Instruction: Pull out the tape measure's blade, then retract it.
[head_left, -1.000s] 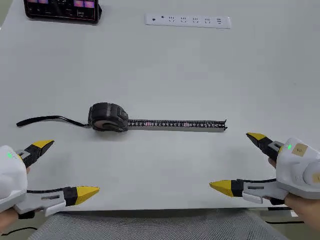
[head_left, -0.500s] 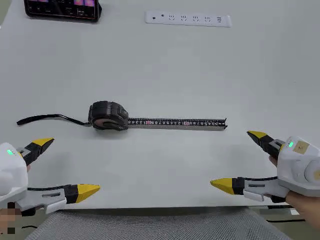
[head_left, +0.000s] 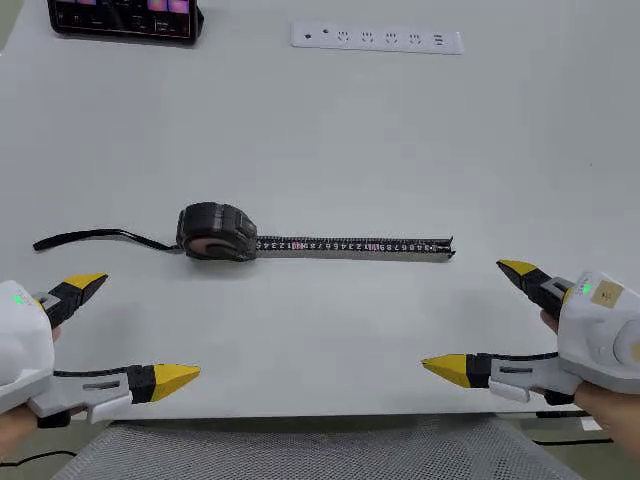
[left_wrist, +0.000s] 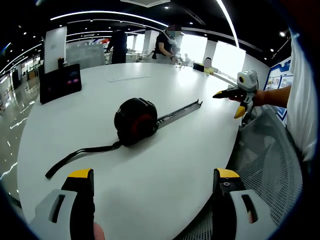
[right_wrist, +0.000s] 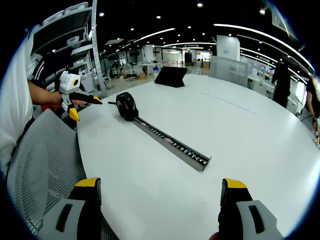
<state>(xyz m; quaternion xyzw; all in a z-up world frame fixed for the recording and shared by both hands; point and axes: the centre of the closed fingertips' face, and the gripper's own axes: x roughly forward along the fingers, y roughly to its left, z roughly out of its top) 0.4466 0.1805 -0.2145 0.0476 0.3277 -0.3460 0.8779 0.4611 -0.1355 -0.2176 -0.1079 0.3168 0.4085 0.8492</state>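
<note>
On the white bench (head_left: 330, 130), a black, rounded tape measure case (head_left: 215, 233) rested with its reddish round face turned toward the near edge. From the case's right side a dark, numbered steel blade (head_left: 350, 246) ran out straight and flat along the bench, ending in a small hook (head_left: 450, 247). From the case's left side a thin black wrist strap (head_left: 90, 238) trailed loosely across the bench top.

Nearer than the case and off to its left, the left gripper (head_left: 145, 329), white-bodied with black jaws and yellow tips, hung with its jaws spread wide and nothing between them, well apart from both case and strap. In the left gripper view the case sat straight ahead between the two jaw tips.

To the right of the case, past the hook and nearer the bench edge, the matching right gripper (head_left: 467, 316) was likewise gaping wide and empty, touching nothing. In the right gripper view the hook lay closest and the case lay at the blade's far end.

Far beyond the case, a long white power strip (head_left: 376, 40) lay to the right and a dark tablet with a lit screen (head_left: 125, 18) to the left. Nearer than the case, below the bench edge, was a grey mesh chair seat (head_left: 300, 452).
</note>
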